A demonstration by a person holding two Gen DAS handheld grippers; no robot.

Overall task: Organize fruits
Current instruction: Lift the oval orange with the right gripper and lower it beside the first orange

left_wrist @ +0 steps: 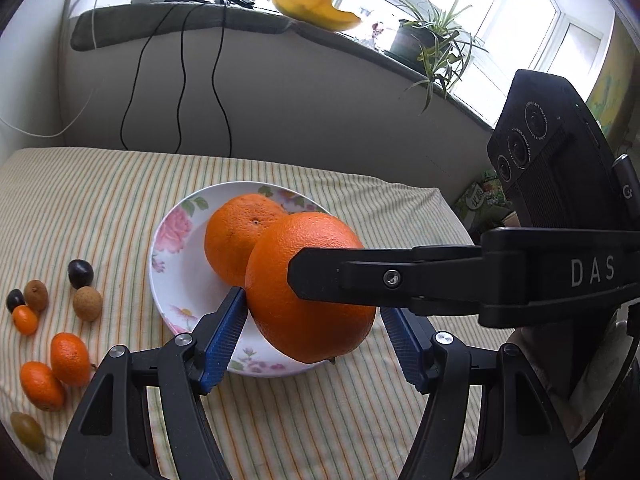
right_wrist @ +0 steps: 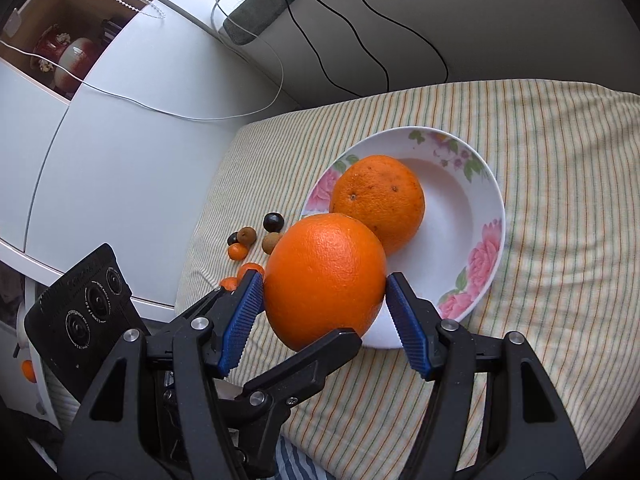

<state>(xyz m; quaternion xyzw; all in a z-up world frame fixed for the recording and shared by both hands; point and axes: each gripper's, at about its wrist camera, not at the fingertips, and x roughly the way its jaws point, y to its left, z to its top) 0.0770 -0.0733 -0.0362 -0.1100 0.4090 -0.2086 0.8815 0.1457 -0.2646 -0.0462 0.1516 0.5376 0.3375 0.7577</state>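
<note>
Right wrist view: the right gripper (right_wrist: 325, 280) has both blue pads pressed to the sides of the large orange (right_wrist: 324, 280), held over the near rim of the floral plate (right_wrist: 486, 184) beside a second orange (right_wrist: 380, 196). The left gripper (left_wrist: 314, 312) brackets the same fruit, its right pad apparently clear. Recommended: lower until seated in the plate's well, then release.

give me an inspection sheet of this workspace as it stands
surface: striped cloth, wrinkled.
job's things: far orange sits on flowered plate; large orange held over plate's near rim; small fruits loose on cloth beside plate.
clutter: nothing seen.
grippers: right claw clamps large orange; left claw straddles it, contact unclear.
cables: black cables hang down wall; white cable crosses cabinet.
surroundings: potted plant on windowsill.
</note>
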